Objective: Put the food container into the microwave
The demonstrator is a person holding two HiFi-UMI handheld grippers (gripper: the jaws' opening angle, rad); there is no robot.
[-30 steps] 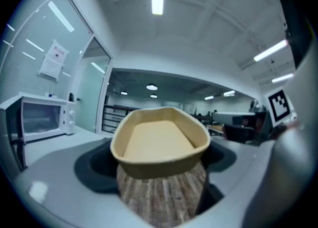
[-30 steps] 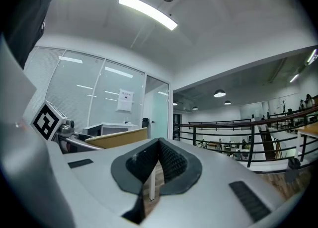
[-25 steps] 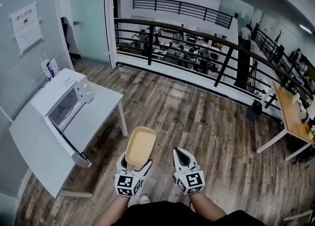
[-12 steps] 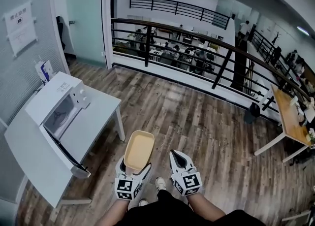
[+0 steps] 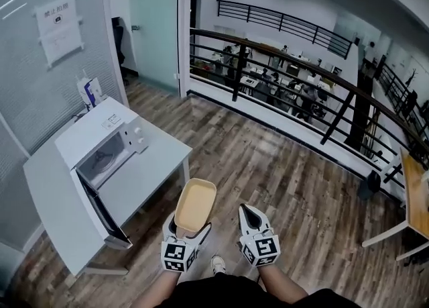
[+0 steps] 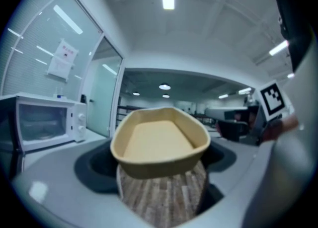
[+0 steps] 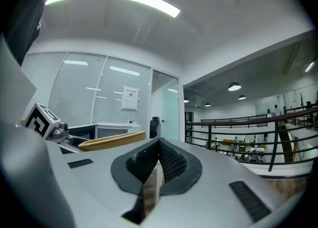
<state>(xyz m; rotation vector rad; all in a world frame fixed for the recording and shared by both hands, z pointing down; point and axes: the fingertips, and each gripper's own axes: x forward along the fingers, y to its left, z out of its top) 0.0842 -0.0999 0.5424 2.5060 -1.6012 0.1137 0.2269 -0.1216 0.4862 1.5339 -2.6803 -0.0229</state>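
An empty tan food container [image 5: 194,205] juts forward out of my left gripper [image 5: 185,227], which is shut on its near end; in the left gripper view the container [image 6: 159,140] fills the middle. My right gripper [image 5: 249,215] is beside it on the right, shut and holding nothing, its jaws meeting at the tips [image 7: 158,145]. The white microwave [image 5: 100,142] stands on a white table [image 5: 151,169] to my left with its door [image 5: 100,209] swung open towards me. The microwave [image 6: 44,122] shows left of the container in the left gripper view. The container's rim [image 7: 112,140] shows in the right gripper view.
I stand on a wood-plank floor [image 5: 281,179]. A black railing [image 5: 322,82] runs across the far side, above an office below. A glass door [image 5: 151,25] and a wall with a notice [image 5: 59,28] lie beyond the table. Another table's edge [image 5: 412,206] is at the right.
My view has swung left and closer to the table, so the microwave and its open door now sit nearer the middle. Both grippers keep their pose, the container still held.
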